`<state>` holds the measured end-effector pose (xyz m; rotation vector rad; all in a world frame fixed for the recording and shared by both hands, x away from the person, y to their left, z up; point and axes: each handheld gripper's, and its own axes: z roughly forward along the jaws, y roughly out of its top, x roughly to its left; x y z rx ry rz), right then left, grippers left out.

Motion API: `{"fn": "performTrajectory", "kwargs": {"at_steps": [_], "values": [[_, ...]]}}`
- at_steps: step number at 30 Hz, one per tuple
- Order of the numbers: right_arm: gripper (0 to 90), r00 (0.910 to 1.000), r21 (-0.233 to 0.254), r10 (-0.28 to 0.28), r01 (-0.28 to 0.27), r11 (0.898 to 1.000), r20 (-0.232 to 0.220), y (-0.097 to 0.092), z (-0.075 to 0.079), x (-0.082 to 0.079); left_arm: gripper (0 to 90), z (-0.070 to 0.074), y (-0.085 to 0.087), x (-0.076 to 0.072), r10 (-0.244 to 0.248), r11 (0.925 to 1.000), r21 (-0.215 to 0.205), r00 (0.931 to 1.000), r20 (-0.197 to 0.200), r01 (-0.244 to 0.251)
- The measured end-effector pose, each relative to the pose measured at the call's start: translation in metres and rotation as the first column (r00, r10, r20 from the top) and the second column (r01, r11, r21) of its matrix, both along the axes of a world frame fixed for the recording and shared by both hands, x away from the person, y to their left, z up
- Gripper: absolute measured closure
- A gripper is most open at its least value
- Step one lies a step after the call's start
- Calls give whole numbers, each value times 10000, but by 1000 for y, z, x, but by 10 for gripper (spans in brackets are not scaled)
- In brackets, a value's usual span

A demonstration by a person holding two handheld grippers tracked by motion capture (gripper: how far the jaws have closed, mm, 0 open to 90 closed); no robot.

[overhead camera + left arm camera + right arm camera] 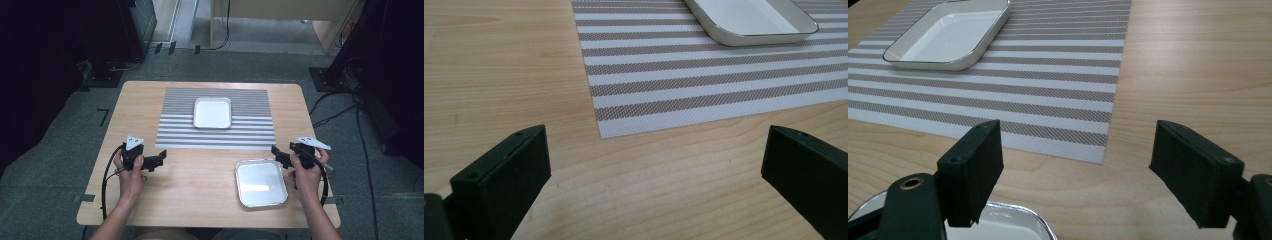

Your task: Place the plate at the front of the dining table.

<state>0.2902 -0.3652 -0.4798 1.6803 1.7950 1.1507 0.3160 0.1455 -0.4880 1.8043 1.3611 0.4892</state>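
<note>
Both the left gripper (161, 159) and right gripper (275, 153) hover open and empty, so the grasp seems unstarted; next, the right must close on the white square metal-rimmed tray (261, 183) by the tabletop's near right edge.

Pale wood-grain table (200, 185), placemat (215, 132) in grey and white stripes, fine at the far half and broad at the near half, white tray (212, 112) with silver-grey rim, second white tray (261, 183) rimmed in silver, black left claw (161, 156), black right claw (275, 152), dark grey floor (60, 150)
</note>
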Motion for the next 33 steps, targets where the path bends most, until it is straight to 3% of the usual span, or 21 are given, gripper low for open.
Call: {"fn": "performTrajectory", "kwargs": {"at_steps": [7, 22, 33], "values": [[209, 9996, -57, -246, 246, 9997, 108, -18, -4, -18, 0, -5, 12, -14, 40, 10000, 78, 10000, 71, -41], [210, 9979, -240, -604, 598, 9979, -236, -43, -24, -56, 0, -10, 42, -44, 178, 9995, 242, 9998, 123, -181], [209, 9956, -267, -834, 823, 9962, -429, -58, -34, -84, 0, -20, 60, -65, 305, 9987, 400, 9995, -74, -302]]}}
